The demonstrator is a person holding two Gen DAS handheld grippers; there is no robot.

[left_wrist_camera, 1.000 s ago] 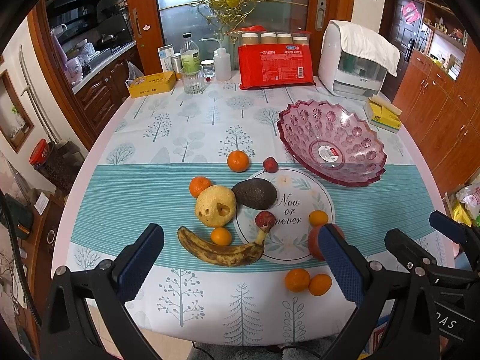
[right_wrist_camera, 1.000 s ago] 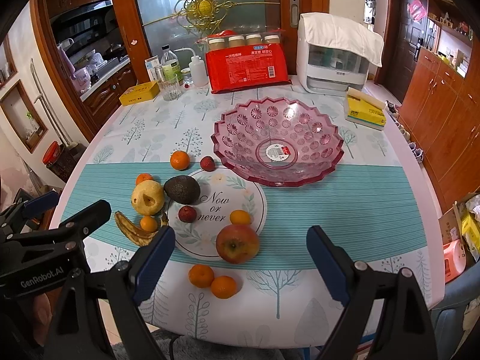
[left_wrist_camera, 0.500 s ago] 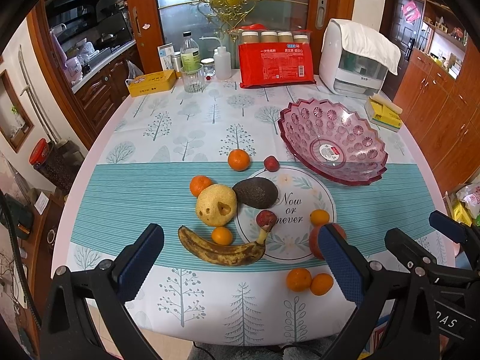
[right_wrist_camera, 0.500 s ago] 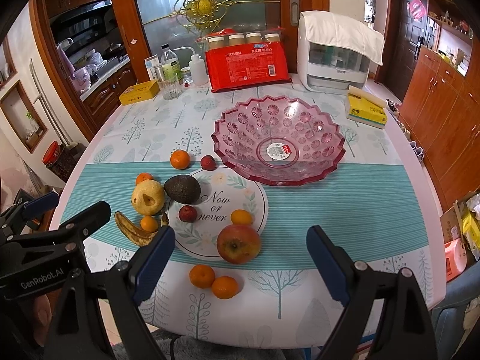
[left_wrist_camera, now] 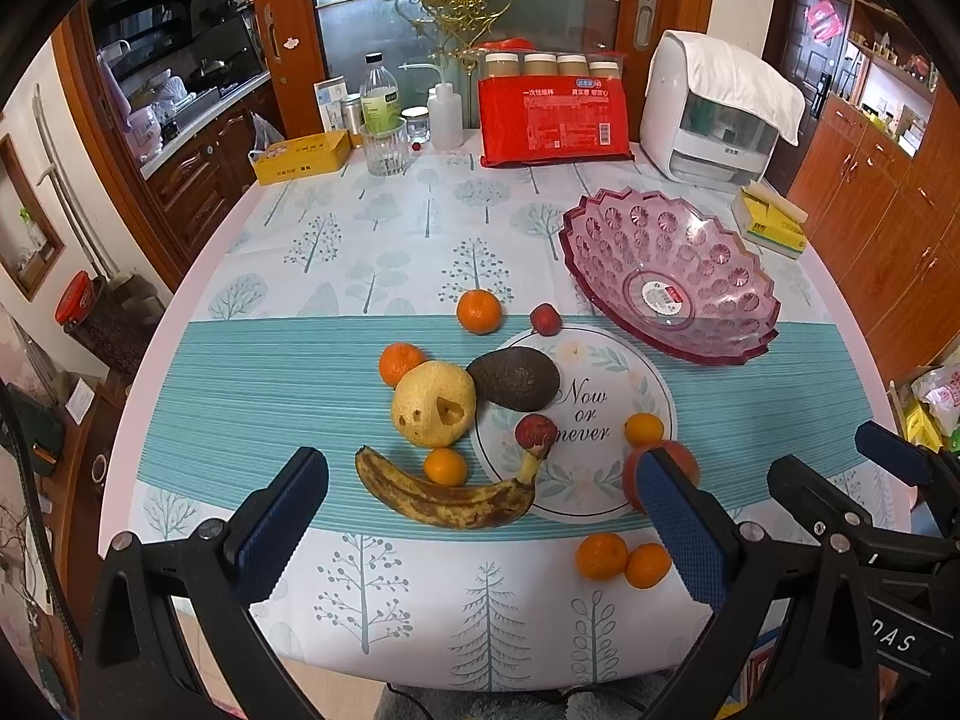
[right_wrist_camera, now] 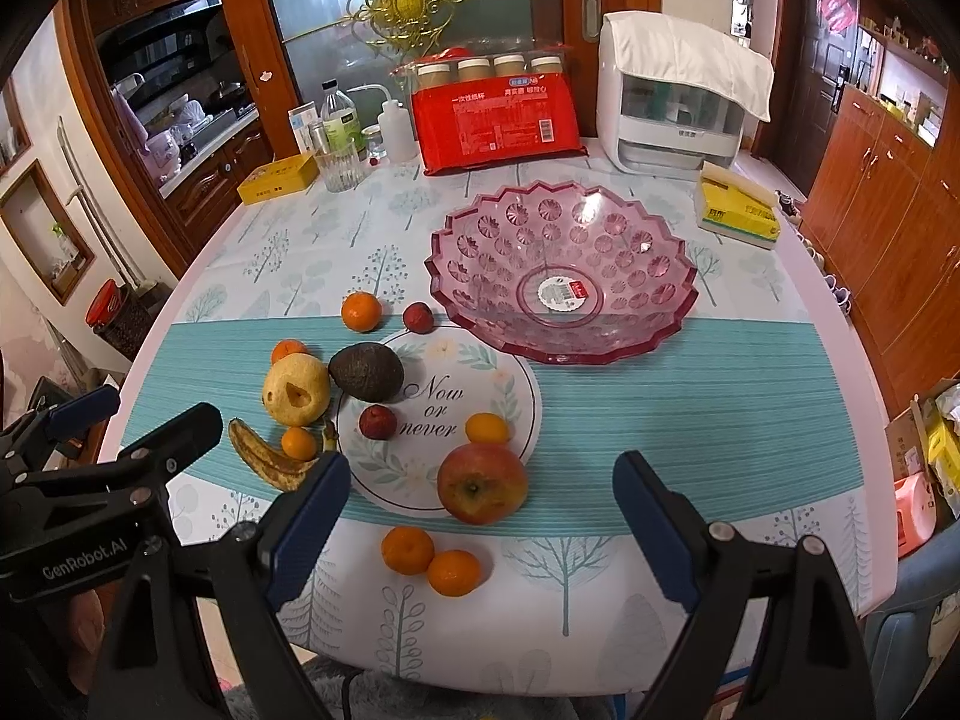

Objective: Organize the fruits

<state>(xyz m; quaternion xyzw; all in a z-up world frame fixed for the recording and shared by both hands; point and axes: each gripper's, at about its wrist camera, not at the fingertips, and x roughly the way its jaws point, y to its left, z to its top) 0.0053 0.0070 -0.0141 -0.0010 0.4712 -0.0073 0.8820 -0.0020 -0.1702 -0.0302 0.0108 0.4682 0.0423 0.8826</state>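
Loose fruit lies on the table in front of an empty pink glass bowl. There is a spotted banana, a yellow pear, a dark avocado, a red apple, several small oranges and two small red fruits. My left gripper hangs open above the near table edge, over the banana. My right gripper stands open too, with the apple and two oranges framed between its fingers. Neither holds anything.
At the back of the table stand a red pack of paper cups, a white appliance, a glass, bottles and a yellow box. A yellow packet lies right of the bowl. Wooden cabinets line the right side.
Both views have shifted very slightly closer to the table. The fruit and the bowl have not moved, and both grippers stay open.
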